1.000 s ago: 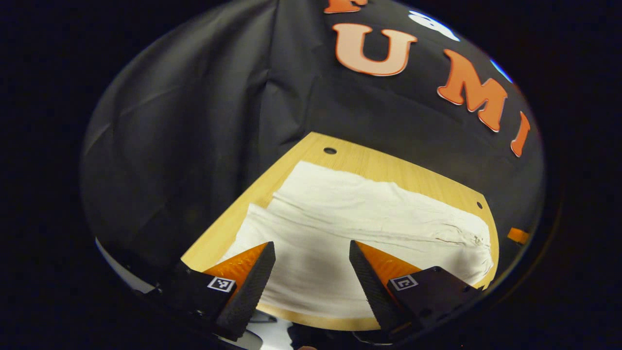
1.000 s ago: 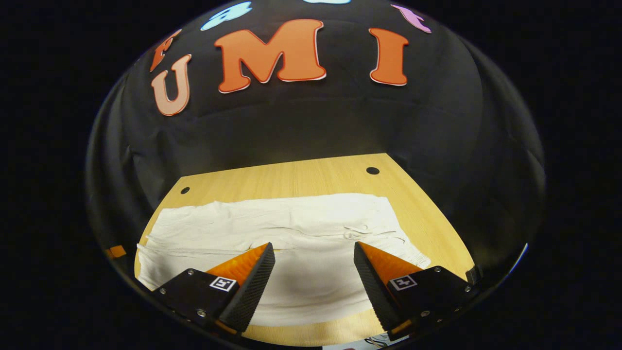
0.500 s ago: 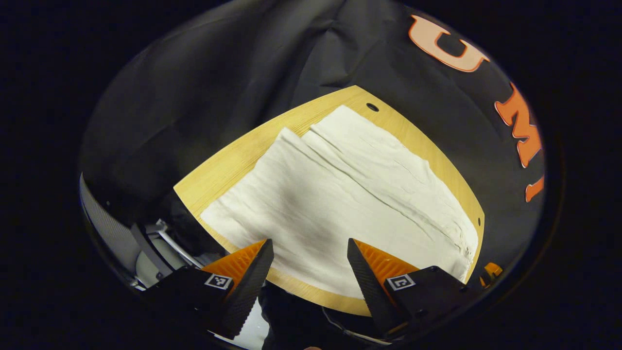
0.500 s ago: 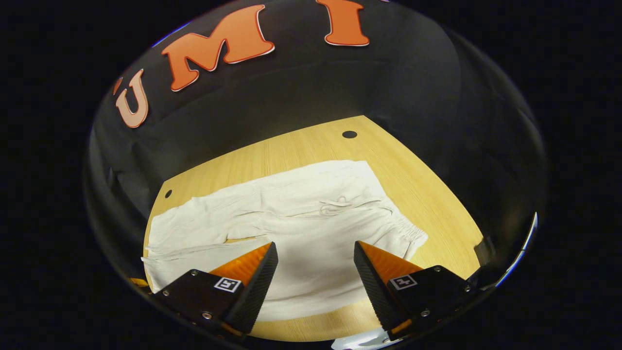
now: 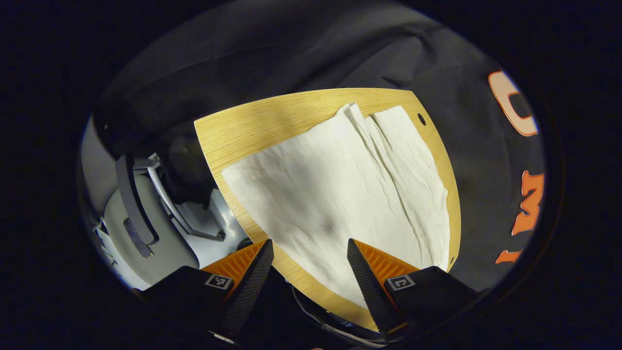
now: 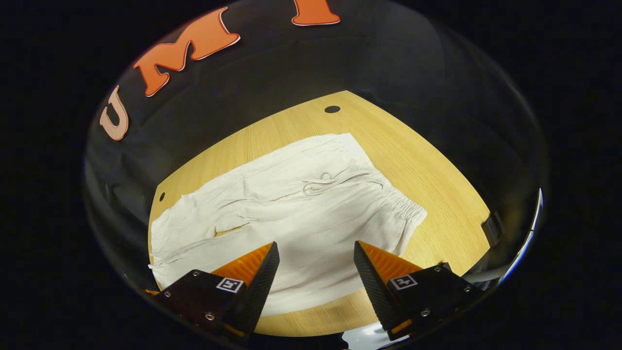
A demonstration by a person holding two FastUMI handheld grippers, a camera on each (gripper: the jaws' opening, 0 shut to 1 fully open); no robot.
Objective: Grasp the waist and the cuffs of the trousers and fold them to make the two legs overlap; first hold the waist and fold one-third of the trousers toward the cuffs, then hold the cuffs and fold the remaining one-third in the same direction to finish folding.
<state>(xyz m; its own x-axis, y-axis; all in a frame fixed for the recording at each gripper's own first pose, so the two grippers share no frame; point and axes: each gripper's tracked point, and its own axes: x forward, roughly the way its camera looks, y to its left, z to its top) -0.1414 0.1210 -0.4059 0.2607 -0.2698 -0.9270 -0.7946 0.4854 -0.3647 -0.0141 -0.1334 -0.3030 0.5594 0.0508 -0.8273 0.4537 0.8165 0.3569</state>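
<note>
White trousers (image 6: 291,214) lie spread flat on a wooden table (image 6: 437,194). In the right gripper view the elastic waist (image 6: 406,209) with its drawstring is at the right, and the two legs run off to the left with a small gap between them. My right gripper (image 6: 316,257) hovers open above the near edge of the trousers, close to the waist end. In the left gripper view the legs of the trousers (image 5: 340,184) end in the cuffs toward the table's left edge. My left gripper (image 5: 308,255) hangs open over the table's near edge, holding nothing.
The wooden table (image 5: 243,131) has small round holes near its corners. A pale grey frame with struts (image 5: 146,204) stands left of the table in the left gripper view. Black cloth walls close in behind the table.
Both views have swung: the left gripper has turned toward the cuff end and table's left edge, the right gripper toward the waist end. Both stayed open. The trousers have not moved.
</note>
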